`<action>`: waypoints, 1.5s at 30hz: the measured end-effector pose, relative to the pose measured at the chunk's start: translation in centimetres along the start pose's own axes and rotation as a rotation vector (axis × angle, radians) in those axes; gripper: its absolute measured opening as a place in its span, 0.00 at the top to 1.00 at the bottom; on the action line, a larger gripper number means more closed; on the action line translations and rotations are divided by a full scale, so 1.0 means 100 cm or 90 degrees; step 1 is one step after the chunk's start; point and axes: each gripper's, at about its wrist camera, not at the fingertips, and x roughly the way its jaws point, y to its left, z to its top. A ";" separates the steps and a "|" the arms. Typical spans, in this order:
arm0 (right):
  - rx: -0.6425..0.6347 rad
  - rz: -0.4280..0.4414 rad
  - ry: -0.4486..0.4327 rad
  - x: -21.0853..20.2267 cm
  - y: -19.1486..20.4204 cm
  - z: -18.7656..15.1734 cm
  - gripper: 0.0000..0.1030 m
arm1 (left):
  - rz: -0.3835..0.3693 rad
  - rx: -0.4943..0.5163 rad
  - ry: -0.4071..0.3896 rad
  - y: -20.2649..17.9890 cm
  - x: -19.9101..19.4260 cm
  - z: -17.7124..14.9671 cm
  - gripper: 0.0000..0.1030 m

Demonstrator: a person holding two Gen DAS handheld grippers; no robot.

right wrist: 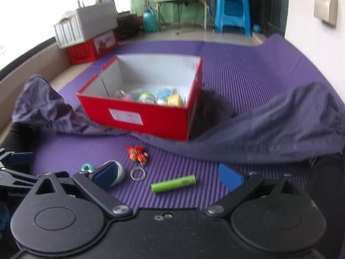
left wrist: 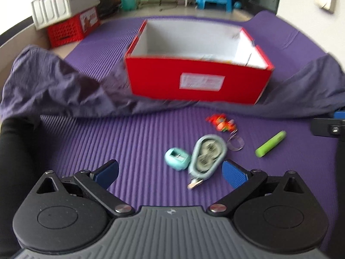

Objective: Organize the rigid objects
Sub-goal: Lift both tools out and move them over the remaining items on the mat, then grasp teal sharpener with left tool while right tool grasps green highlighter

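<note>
One ribbed purple mat [right wrist: 248, 82] covers the floor; blue stool [right wrist: 234, 10] behind.

A purple ribbed mat [left wrist: 112, 133] covers the floor, with a dark cloth [right wrist: 269, 129] crumpled across it. At eleven o'clock a white crate [right wrist: 84, 27] sits on a red crate [right wrist: 83, 54]. At one o'clock stands a blue stool [right wrist: 232, 10], a teal jug [right wrist: 149, 21] near twelve.

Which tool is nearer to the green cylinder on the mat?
Right. The right tool is open with the green cylinder lying between its fingers. The left tool, also open, is off to the cylinder's left.
</note>
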 end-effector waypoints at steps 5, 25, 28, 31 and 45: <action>0.008 -0.003 0.037 0.025 -0.002 -0.007 0.04 | 0.008 -0.001 0.030 0.008 0.028 -0.008 0.00; 0.081 -0.012 0.135 0.099 -0.014 -0.005 0.19 | 0.001 -0.049 0.073 0.022 0.081 0.004 0.00; 0.086 -0.015 0.143 0.106 -0.015 -0.005 0.21 | -0.024 -0.050 0.077 0.021 0.082 0.003 0.00; 0.083 -0.016 0.150 0.113 -0.014 -0.005 0.25 | -0.025 -0.040 0.069 0.016 0.083 0.005 0.00; 0.051 -0.053 0.149 0.129 -0.003 -0.005 0.45 | -0.030 -0.088 0.074 0.028 0.090 0.008 0.17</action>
